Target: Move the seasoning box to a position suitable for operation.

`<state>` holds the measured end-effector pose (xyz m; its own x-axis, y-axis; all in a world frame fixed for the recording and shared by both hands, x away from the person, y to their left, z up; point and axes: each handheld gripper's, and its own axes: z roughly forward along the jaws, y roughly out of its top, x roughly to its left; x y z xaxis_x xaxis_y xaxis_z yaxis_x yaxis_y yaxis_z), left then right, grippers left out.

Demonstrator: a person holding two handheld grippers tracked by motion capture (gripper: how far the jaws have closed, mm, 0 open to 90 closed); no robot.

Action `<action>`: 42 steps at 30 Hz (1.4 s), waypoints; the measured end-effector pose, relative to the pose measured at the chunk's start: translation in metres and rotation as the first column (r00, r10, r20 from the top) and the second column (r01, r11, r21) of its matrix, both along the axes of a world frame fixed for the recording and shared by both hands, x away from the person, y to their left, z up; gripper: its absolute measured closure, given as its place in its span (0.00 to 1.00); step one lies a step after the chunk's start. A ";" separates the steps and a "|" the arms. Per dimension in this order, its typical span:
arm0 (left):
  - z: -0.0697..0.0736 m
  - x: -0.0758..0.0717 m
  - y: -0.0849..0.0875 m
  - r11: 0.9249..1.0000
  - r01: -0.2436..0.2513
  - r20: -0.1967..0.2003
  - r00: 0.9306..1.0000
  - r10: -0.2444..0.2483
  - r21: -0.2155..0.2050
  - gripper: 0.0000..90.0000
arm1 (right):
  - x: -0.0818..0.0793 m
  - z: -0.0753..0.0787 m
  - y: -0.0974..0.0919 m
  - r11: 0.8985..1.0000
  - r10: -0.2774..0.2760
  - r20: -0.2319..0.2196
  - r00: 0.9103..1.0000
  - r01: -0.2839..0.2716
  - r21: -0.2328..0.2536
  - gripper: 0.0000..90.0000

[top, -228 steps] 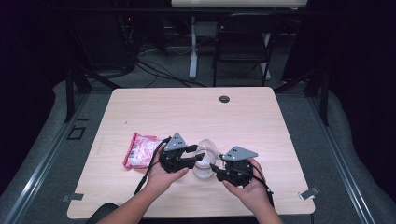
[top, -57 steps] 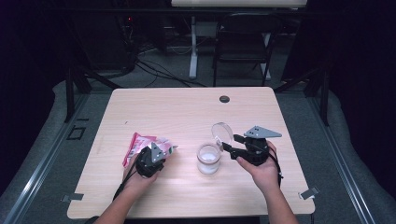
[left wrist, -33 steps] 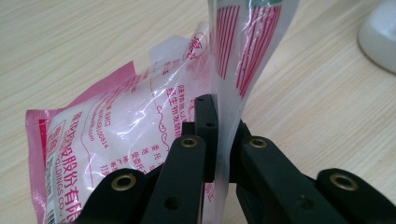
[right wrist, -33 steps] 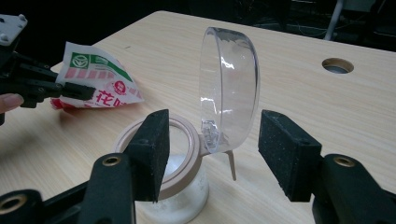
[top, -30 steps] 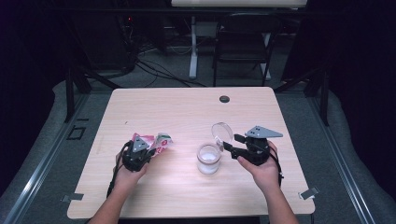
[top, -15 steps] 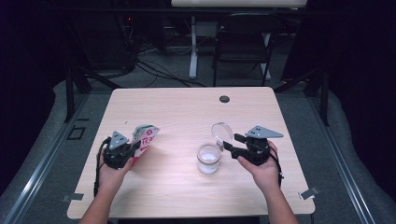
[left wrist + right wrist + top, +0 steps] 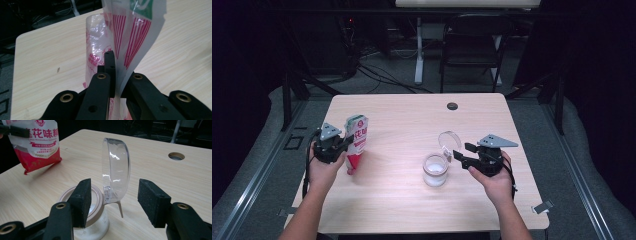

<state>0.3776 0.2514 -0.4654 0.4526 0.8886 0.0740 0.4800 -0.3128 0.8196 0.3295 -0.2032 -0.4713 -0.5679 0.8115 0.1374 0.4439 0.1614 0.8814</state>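
Note:
A red and white printed bag (image 7: pixel 355 141) hangs upright over the table's left side, its bottom near the wood. My left gripper (image 7: pixel 344 143) is shut on the bag's edge; in the left gripper view the film (image 7: pixel 130 32) is pinched between the jaws of the left gripper (image 7: pixel 117 75). At centre right stands a small clear jar (image 7: pixel 435 171) holding something white, its clear hinged lid (image 7: pixel 449 139) flipped up. My right gripper (image 7: pixel 462 151) is open just right of the jar. In the right gripper view the lid (image 7: pixel 116 168) stands between the spread pads of the right gripper (image 7: pixel 113 200) without touching them, above the jar's rim (image 7: pixel 96 195). The bag (image 7: pixel 37 142) shows far left there.
A round cable hole (image 7: pixel 452 106) sits near the table's far edge. A dark chair (image 7: pixel 472 50) and cables lie on the floor beyond the table (image 7: pixel 402 125). Bare wood lies between the bag and the jar.
My left gripper has carried the bag leftward and upward, so the bag has gone from lying flat to hanging upright. The right gripper, the jar and its lid have not moved.

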 end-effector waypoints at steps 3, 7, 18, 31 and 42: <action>0.011 0.009 0.001 1.000 -0.002 -0.004 1.000 0.002 0.015 1.00 | 0.000 0.000 0.000 1.000 0.001 0.003 1.000 -0.001 0.004 0.49; 0.026 0.014 -0.002 1.000 0.012 0.012 1.000 -0.012 0.023 1.00 | 0.000 0.001 -0.002 1.000 -0.003 0.004 1.000 0.003 0.008 0.49; 0.047 0.011 -0.037 0.992 0.127 0.030 0.992 -0.126 -0.013 1.00 | -0.001 0.003 -0.004 1.000 -0.005 0.009 1.000 0.005 0.026 0.51; 0.047 0.002 -0.101 0.952 0.305 0.020 0.952 -0.306 0.018 1.00 | -0.001 0.004 -0.008 0.999 -0.009 0.008 1.000 0.009 0.032 0.53; 0.016 -0.022 -0.122 0.908 0.418 0.014 0.908 -0.419 0.035 1.00 | -0.005 0.009 -0.005 0.999 0.002 0.024 1.000 -0.003 0.033 0.60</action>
<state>0.3553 0.1298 -0.4490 0.7804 0.6153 0.1114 0.2829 -0.5064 0.8146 0.3247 -0.2079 -0.4626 -0.5734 0.8054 0.1503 0.4221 0.1332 0.8967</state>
